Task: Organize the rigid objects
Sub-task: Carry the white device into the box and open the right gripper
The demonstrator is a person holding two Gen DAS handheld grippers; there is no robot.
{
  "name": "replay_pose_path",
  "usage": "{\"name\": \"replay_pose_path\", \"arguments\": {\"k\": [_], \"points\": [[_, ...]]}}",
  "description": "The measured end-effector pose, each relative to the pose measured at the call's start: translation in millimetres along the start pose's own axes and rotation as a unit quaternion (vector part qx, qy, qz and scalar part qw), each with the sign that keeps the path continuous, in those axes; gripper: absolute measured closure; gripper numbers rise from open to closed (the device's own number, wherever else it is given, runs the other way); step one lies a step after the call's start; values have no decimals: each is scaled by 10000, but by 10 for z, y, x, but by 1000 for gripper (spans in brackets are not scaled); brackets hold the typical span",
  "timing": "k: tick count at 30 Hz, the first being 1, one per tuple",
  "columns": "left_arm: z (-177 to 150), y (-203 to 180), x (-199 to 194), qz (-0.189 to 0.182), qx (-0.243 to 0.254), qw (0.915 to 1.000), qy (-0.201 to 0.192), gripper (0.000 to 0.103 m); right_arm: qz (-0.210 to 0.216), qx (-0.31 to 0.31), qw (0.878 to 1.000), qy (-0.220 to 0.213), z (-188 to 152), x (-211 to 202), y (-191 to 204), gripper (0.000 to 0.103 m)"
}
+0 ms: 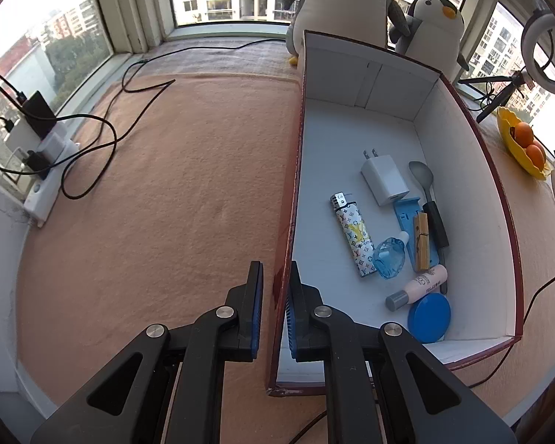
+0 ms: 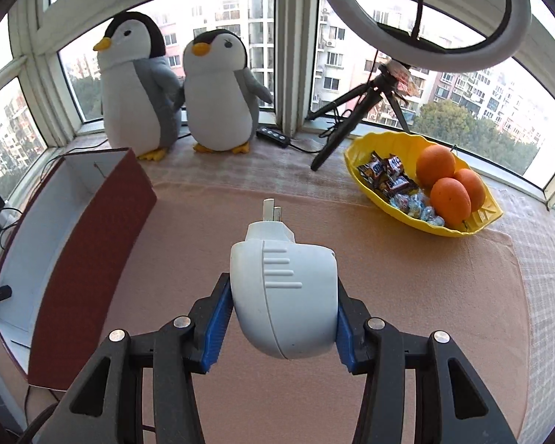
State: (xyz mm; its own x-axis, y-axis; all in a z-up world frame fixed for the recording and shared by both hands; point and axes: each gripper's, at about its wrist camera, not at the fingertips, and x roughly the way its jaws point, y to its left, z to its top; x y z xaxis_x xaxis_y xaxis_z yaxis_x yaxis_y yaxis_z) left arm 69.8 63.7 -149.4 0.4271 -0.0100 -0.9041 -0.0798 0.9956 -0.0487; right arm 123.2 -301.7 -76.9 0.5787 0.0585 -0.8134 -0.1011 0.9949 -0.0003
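Observation:
A red box with a white inside [image 1: 351, 118] lies on the pink blanket. My left gripper [image 1: 275, 288] is shut on the box's left wall [image 1: 290, 199], one pad on each side. Inside the box lie a white charger [image 1: 384, 179], a patterned lighter [image 1: 353, 235], a grey spoon [image 1: 423, 181], a blue bottle [image 1: 390, 257], a wooden clothespin [image 1: 421, 242], a pink tube [image 1: 420, 286] and a blue round lid [image 1: 429, 316]. My right gripper [image 2: 283, 318] is shut on a white plug-in device [image 2: 283, 292], held above the blanket with its prongs pointing away. The box [image 2: 88, 244] stands to its left.
Two plush penguins [image 2: 218, 100] stand on the sill behind the box. A yellow bowl [image 2: 473, 222] with oranges and sweets sits at the right, beside a ring light on a tripod [image 2: 355, 111]. A power strip with chargers and black cables [image 1: 44, 162] lies at the far left.

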Motion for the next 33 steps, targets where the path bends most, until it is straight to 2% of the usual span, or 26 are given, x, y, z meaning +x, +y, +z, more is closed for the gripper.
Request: {"name": "replay_pose_path", "arguments": {"k": [6, 13, 17, 33], "points": [[0, 17, 5, -91, 35, 9999, -51, 93, 413, -324, 9985, -185, 65, -258, 567, 58], [-3, 26, 7, -161, 107, 9997, -116, 95, 672, -572, 9959, -210, 54, -380, 1026, 58], [3, 6, 13, -184, 167, 9996, -160, 97, 747, -661, 9949, -167, 32, -407, 1197, 58], [7, 14, 20, -227, 262, 9991, -237, 98, 999, -901, 9909, 18, -55, -380, 1714, 58]]}}
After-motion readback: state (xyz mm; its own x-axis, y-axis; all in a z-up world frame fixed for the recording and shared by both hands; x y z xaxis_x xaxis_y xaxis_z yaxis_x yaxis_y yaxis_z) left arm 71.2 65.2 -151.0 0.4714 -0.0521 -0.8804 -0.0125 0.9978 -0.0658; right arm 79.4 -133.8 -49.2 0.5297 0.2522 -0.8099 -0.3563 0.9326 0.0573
